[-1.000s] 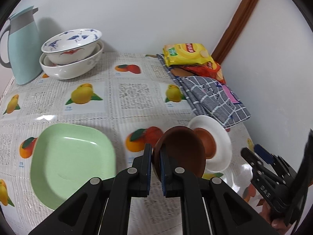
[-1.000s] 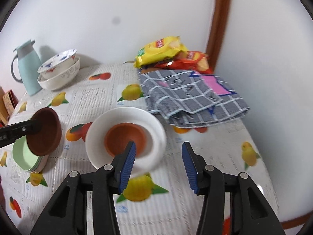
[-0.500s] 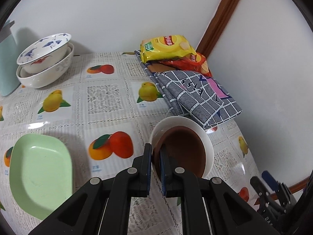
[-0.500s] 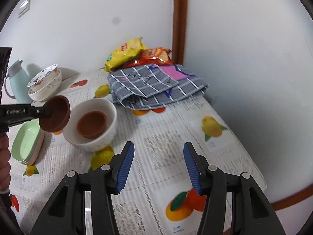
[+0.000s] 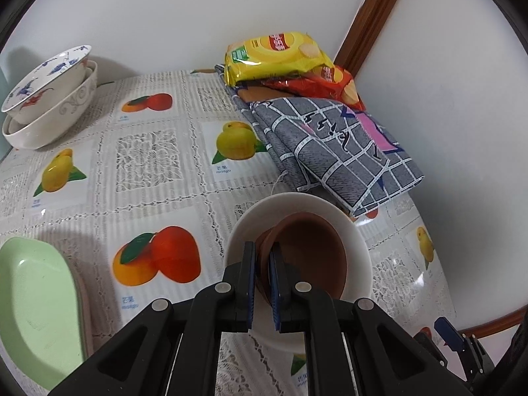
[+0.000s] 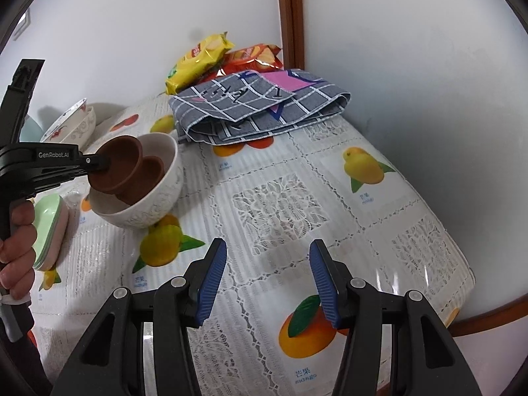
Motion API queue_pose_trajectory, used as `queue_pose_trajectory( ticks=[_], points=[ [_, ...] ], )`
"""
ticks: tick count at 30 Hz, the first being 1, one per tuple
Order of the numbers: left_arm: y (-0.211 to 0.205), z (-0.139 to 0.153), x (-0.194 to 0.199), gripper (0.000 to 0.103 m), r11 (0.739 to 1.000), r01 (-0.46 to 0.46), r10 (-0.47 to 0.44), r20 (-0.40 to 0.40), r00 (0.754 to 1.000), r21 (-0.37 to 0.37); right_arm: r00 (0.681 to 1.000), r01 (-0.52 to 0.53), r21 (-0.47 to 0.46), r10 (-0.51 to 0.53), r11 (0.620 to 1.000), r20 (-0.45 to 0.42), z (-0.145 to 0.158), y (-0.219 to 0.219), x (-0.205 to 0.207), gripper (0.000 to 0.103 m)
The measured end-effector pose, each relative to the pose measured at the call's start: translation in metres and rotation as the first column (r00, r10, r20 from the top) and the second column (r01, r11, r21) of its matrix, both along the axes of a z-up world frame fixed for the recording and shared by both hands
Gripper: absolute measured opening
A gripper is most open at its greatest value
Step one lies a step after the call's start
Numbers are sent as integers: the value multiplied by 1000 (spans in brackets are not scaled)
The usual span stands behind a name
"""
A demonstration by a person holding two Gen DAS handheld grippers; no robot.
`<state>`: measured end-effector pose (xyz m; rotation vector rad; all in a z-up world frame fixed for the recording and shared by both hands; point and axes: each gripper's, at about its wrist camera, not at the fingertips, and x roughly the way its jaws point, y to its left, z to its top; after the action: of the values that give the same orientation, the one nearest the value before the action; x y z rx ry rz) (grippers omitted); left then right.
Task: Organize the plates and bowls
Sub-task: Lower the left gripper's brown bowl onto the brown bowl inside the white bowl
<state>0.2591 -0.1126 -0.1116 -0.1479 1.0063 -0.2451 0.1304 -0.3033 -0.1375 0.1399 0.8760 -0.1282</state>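
My left gripper (image 5: pixel 262 257) is shut on the rim of a brown bowl (image 5: pixel 307 257) and holds it tilted inside a white bowl (image 5: pixel 354 241). In the right wrist view the held brown bowl (image 6: pixel 115 161) leans against a second brown bowl (image 6: pixel 145 178) that sits in the white bowl (image 6: pixel 148 211). The left gripper (image 6: pixel 99 161) comes in from the left there. My right gripper (image 6: pixel 267 280) is open and empty above the tablecloth, to the right of the white bowl.
Green plates (image 5: pixel 29 300) are stacked at the left, also seen in the right wrist view (image 6: pixel 49 227). Two stacked patterned bowls (image 5: pixel 49 99) stand at the back left. A folded grey checked cloth (image 5: pixel 330 145) and snack bags (image 5: pixel 280 52) lie by the wall corner.
My left gripper has carried the brown bowl to the right and lowered it into the white bowl. My right gripper has drawn back from the white bowl, still open.
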Motion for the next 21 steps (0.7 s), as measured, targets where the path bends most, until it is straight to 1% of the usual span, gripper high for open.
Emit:
queue_pose_trajectory(
  ticks=[3, 7, 12, 21],
  points=[
    [-3, -3, 3, 8, 1000, 3, -3, -4, 1000, 6, 1000, -13, -11, 13, 1000, -15, -2, 2, 3, 52],
    [-6, -7, 7, 8, 1000, 0, 0, -12, 1000, 15, 999, -29, -26, 29, 999, -15, -3, 6, 6, 52],
    [-6, -13, 7, 9, 1000, -6, 6, -26, 1000, 8, 999, -39, -48, 38, 998, -20, -5, 10, 6, 52],
    [-7, -15, 7, 9, 1000, -6, 7, -26, 1000, 4, 999, -39, -45, 37, 998, -40, -9, 8, 5, 52]
  ],
)
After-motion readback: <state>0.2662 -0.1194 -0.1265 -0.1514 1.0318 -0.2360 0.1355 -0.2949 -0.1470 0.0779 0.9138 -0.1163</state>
